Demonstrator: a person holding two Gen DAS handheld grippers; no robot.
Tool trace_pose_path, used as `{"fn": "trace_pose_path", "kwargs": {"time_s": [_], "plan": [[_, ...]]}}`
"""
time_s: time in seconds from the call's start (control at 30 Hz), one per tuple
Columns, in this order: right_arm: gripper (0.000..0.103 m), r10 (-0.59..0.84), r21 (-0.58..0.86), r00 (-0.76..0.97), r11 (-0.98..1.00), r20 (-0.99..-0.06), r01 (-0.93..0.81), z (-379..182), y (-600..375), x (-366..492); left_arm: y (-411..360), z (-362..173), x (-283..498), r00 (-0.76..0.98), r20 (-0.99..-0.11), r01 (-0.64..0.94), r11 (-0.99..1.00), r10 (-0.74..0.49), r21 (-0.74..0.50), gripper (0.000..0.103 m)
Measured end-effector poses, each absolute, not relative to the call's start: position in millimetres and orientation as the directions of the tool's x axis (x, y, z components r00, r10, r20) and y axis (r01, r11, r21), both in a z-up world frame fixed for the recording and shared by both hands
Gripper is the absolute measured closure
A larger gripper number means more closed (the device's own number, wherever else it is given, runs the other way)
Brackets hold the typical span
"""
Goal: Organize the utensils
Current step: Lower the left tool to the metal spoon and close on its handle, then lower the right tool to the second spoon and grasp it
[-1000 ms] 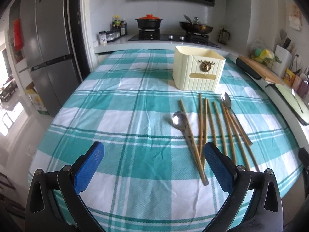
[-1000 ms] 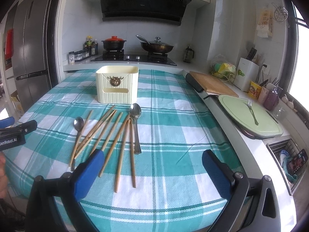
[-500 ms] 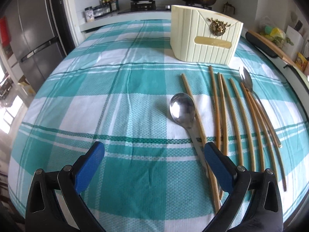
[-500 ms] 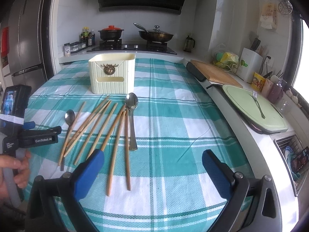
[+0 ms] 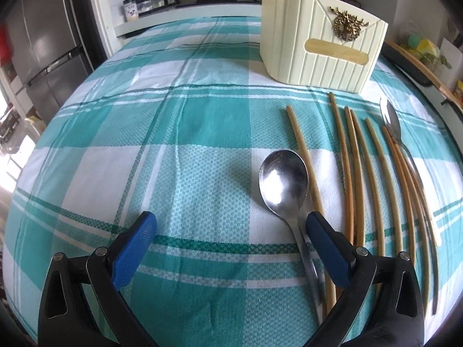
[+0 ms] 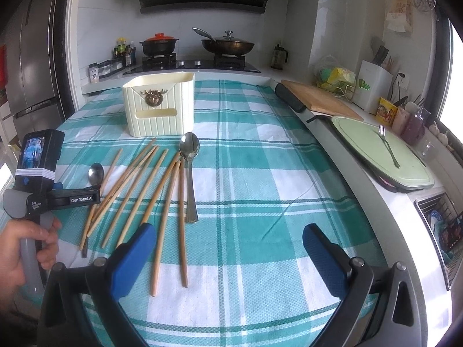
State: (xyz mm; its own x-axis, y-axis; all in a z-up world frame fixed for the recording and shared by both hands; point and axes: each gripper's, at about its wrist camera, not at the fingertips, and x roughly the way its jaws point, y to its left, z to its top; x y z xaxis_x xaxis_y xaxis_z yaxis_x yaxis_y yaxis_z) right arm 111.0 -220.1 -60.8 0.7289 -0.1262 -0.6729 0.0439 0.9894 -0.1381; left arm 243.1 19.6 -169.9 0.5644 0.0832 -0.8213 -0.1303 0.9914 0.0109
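1. Two views, left wrist first. Left gripper now low over the checked tablecloth and far closer than a second ago, when the whole spread of utensils lay well ahead; jaws wide apart, nothing between them.
2. Nearest spoon now large in frame, bowl up and toward the far side, handle running near and passing just under the right-hand blue pad. Long axis roughly near-to-far, slightly slanted. Likely meaning: an approach to this spoon as first pick, though the jaws sit off to its left and not yet astride the handle.
3. Bamboo chopsticks fanned to the right of that spoon, all lengthwise near-to-far; the leftmost stick just beside the spoon bowl. Second spoon at far right among the sticks, bowl toward the far side.
4. Cream holder upright at the far end, just beyond the chopstick tips; apparently empty of utensils, interior not visible here.
5. Right wrist view next. Right gripper hanging above the near cloth, barely shifted over the last second; jaws fully spread, holding nothing.
6. Left gripper seen at far left, held in a hand, nose reaching the small spoon's bowl; chopsticks here slanting from near-left to far-right toward the holder.
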Motion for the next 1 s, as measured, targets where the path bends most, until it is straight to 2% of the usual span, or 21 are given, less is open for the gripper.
{"fn": "trace_pose_path", "kwargs": {"time_s": [0.33, 0.43, 0.53, 0.6, 0.73, 0.9, 1.0], "plan": [[0.000, -0.123, -0.129, 0.732, 0.991, -0.670, 0.049, -63.3, -223.5, 113.8, 16.3, -169.8, 257.4, 0.546, -0.827, -0.205, 0.979, 0.132, 0.021, 0.000], [0.000, -0.123, -0.118, 0.727, 0.991, -0.676, 0.058, -66.6, -228.9, 115.7, 13.3, -169.4, 255.9, 0.539, -0.828, -0.259, 0.966, 0.153, 0.010, 0.004], [0.000, -0.120, -0.114, 0.726, 0.992, -0.677, 0.057, -67.3, -233.6, 118.6, 4.6, -164.3, 254.0, 0.564, -0.816, -0.222, 0.975, 0.125, -0.004, 0.030], [0.000, -0.120, -0.120, 0.736, 0.991, -0.666, 0.053, -64.1, -237.0, 121.6, -1.5, -161.2, 253.3, 0.577, -0.810, -0.185, 0.983, 0.103, -0.007, 0.064], [0.000, -0.071, -0.092, 0.742, 0.996, -0.666, 0.013, -59.4, -249.4, 138.6, -1.2, -160.1, 252.9, 0.594, -0.802, -0.153, 0.988, 0.072, -0.025, 0.067], [0.000, -0.039, -0.100, 0.686, 0.994, -0.727, -0.050, -83.8, -257.2, 177.3, 1.0, -160.1, 253.1, 0.606, -0.796, -0.024, 1.000, 0.016, 0.002, 0.067], [0.003, 0.038, -0.047, 0.647, 0.992, -0.762, -0.114, -99.3, -252.4, 201.7, 4.4, -159.4, 254.4, 0.601, -0.799, 0.046, 0.999, -0.012, 0.019, 0.067]]}}
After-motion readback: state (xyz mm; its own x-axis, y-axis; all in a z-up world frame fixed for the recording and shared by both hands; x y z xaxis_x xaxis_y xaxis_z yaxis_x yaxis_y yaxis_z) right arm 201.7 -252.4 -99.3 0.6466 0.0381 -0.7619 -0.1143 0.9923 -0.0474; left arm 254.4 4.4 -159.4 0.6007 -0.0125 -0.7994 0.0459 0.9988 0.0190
